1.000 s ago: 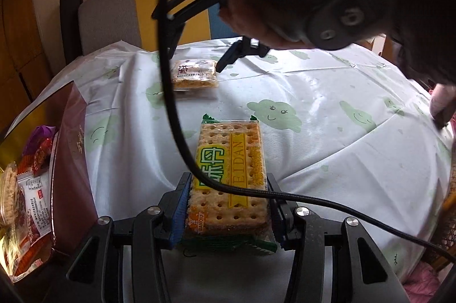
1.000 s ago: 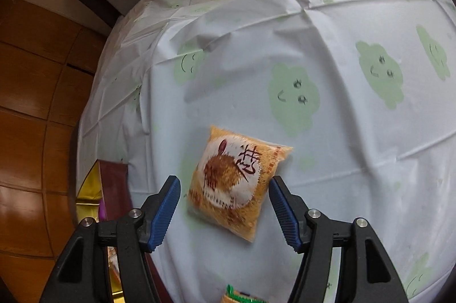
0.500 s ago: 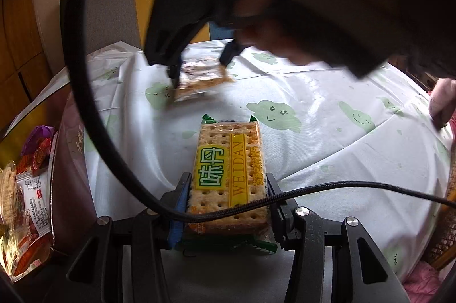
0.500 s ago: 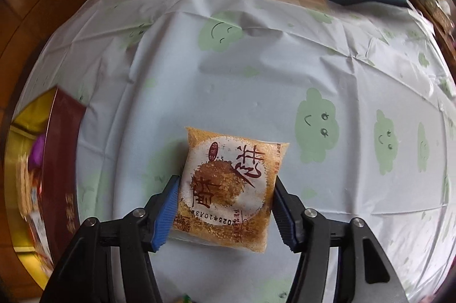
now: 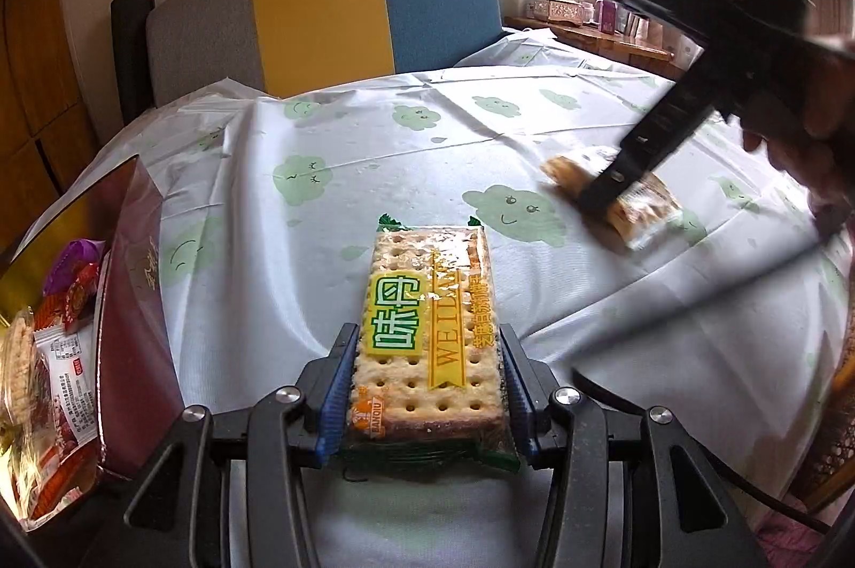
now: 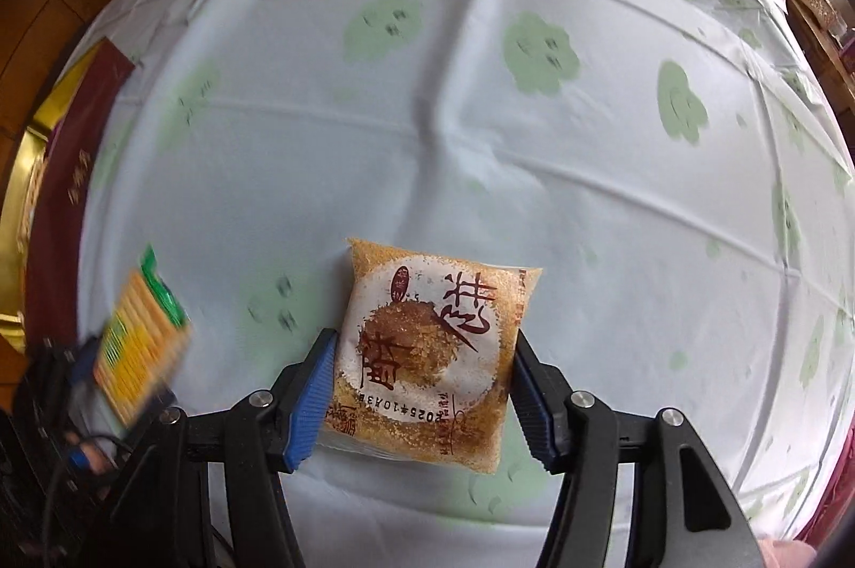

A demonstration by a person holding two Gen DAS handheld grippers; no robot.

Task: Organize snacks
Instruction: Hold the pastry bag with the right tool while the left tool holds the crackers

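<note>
The left gripper (image 5: 425, 386) is angled forward and down over the table (image 5: 374, 151), and its jaws are clenched on the near end of a cracker packet (image 5: 427, 327), whose far end reaches out ahead of the jaws and lies on the cloud-printed tablecloth. The blue pads (image 5: 334, 391) are pressed against both long sides of the packet.

The right gripper (image 6: 422, 394) is pointed steeply down at the table. Its jaws have just been closing and are now grasping a square pastry packet (image 6: 427, 349), which sits between the pads and extends ahead of them. In the left wrist view this gripper is seen ahead and to the right of the left jaws, held by a hand (image 5: 801, 151), with the packet blurred beneath it.

To the left of the left jaws an open maroon gift box (image 5: 128, 301) with a gold lining is seen; several wrapped snacks (image 5: 48, 354) lie inside it, including red and purple wrappers.
</note>
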